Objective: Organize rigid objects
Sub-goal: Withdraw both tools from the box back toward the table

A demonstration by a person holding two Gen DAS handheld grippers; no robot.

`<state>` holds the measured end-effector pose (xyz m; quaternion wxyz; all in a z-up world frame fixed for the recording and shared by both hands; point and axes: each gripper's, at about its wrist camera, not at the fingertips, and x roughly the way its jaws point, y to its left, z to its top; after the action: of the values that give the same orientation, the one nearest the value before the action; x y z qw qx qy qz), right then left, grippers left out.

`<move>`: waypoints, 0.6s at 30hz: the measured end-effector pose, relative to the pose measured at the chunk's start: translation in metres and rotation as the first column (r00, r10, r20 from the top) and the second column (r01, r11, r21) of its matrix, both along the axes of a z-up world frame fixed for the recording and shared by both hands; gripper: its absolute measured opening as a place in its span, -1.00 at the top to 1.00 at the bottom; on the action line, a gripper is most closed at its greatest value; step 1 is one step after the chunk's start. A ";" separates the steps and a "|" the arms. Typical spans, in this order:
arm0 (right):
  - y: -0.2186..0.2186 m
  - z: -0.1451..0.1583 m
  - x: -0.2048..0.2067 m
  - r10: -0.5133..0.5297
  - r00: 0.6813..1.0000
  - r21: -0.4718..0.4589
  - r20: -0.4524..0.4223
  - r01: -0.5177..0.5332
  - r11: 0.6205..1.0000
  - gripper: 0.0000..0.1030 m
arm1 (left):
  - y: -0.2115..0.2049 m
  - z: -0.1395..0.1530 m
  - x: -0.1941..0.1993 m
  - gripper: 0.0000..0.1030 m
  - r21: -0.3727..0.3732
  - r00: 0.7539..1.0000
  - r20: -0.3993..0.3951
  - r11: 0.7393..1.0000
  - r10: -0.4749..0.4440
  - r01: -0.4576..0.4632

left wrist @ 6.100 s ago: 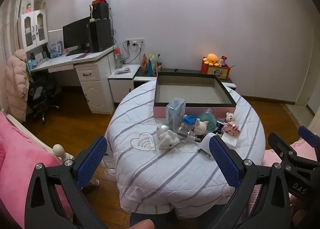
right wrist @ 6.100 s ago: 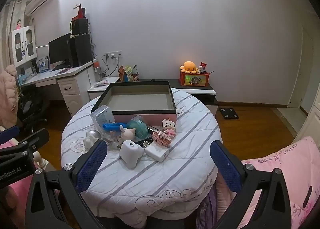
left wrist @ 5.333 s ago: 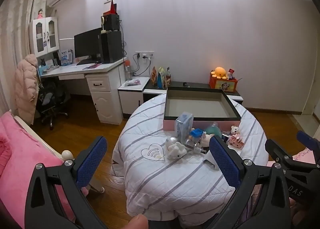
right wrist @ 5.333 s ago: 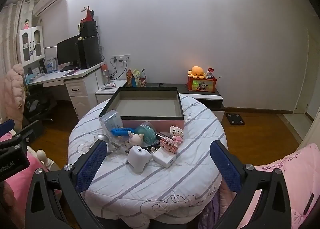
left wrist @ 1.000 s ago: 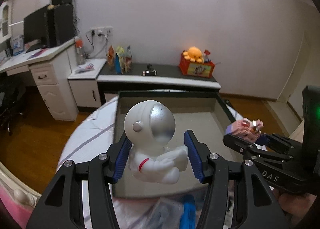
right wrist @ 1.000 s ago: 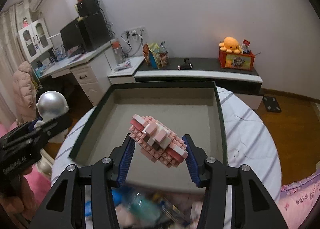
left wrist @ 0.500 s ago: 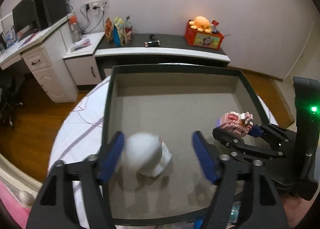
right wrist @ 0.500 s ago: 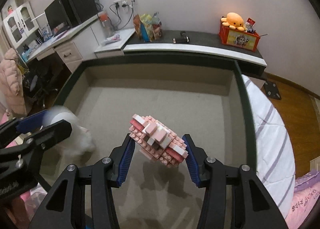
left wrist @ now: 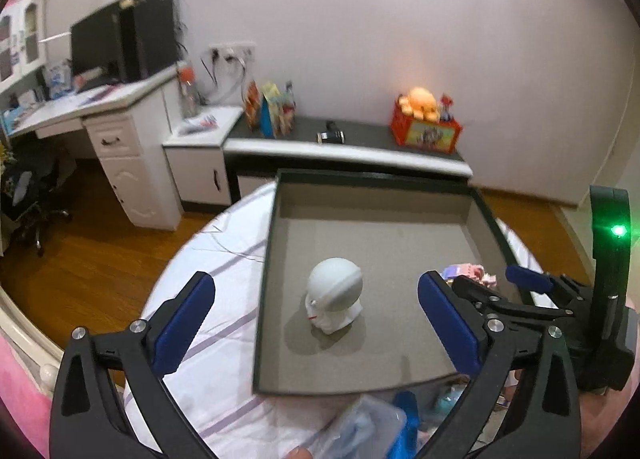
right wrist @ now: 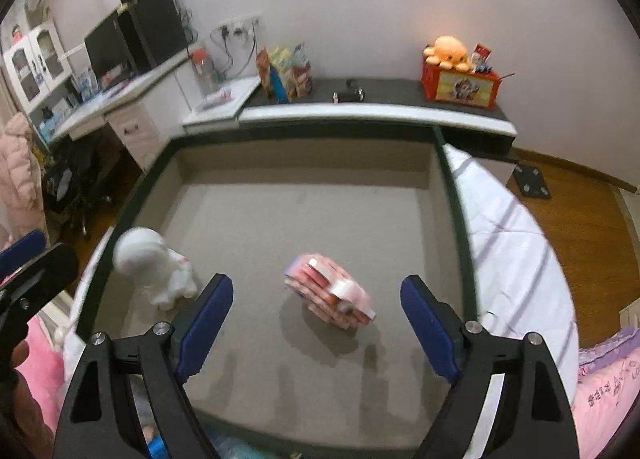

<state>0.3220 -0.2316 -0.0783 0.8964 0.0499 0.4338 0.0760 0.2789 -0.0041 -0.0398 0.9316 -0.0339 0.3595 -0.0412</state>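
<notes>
- The right gripper (right wrist: 316, 323) hangs over the grey-lined box (right wrist: 456, 195), its blue fingers (right wrist: 206, 319) opening with nothing pressed between them.
- A pink brick model (right wrist: 330, 295) lies below, blurred.
- A white astronaut figure (right wrist: 154, 263) sits at centre left.

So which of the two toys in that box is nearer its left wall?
The white astronaut figure, sitting close to the box's left wall. The pink brick-built toy lies nearer the middle of the floor.
</notes>
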 end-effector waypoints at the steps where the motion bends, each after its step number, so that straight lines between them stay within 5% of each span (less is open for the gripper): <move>1: -0.002 0.005 -0.007 -0.008 1.000 0.013 0.013 0.008 1.000 -0.69 | 0.002 0.005 -0.008 -0.99 -0.001 1.000 0.017 1.000 0.006 -0.006; 11: -0.013 0.058 -0.111 -0.048 0.985 0.105 0.168 0.031 0.994 -0.69 | 0.011 0.040 -0.111 -1.00 0.037 0.983 0.174 0.997 0.063 -0.071; 18: -0.028 0.078 -0.188 -0.072 0.967 0.113 0.246 0.045 0.993 -0.69 | 0.010 0.041 -0.179 -1.00 0.030 0.979 0.194 0.997 0.067 -0.074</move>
<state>0.1341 -0.2597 -0.0006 0.9418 0.1002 0.3111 0.0783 0.0997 0.0059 0.0012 0.9634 -0.0250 0.2667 -0.0046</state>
